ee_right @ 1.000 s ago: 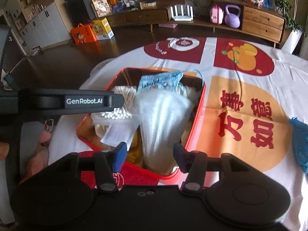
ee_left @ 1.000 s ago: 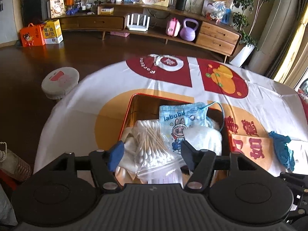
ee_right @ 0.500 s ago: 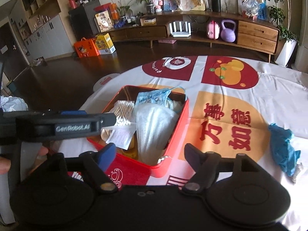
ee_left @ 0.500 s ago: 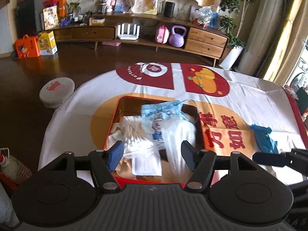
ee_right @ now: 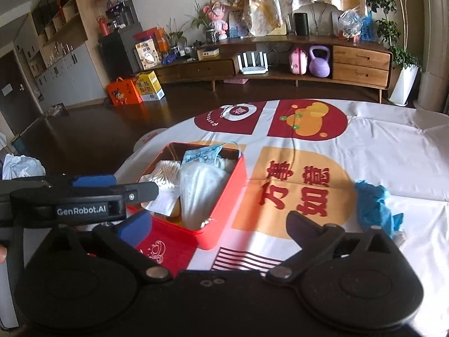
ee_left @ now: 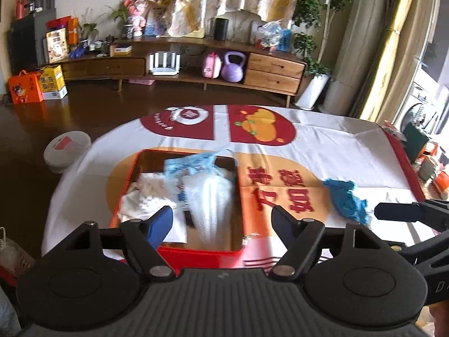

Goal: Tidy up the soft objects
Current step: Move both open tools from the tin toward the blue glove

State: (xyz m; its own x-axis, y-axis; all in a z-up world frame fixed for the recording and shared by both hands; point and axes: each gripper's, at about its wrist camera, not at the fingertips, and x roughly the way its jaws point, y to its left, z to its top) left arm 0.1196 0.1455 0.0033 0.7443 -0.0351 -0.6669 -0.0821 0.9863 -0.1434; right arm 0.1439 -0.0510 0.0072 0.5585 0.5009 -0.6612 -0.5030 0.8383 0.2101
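A red tin box (ee_left: 202, 254) (ee_right: 233, 205) sits on the table's near left. It holds a blue printed mask (ee_left: 193, 165) (ee_right: 204, 154), a bag of cotton swabs (ee_right: 165, 174), a white gauze bundle (ee_left: 213, 196) (ee_right: 199, 188) and paper. A crumpled blue glove (ee_left: 348, 199) (ee_right: 376, 207) lies on the cloth to the right. My left gripper (ee_left: 223, 220) is open and empty, held above the box's near edge. My right gripper (ee_right: 216, 221) is open and empty, held back from the box.
The tablecloth (ee_right: 378, 140) is white with red and orange prints. The red lid (ee_right: 165, 252) lies by the box's near side. A round white stool (ee_left: 66, 150) stands off the table's left. A long wooden cabinet (ee_left: 196, 67) lines the far wall.
Both grippers have pulled up and back from the box. The right gripper's fingers have spread wider. The box contents have stayed in place.
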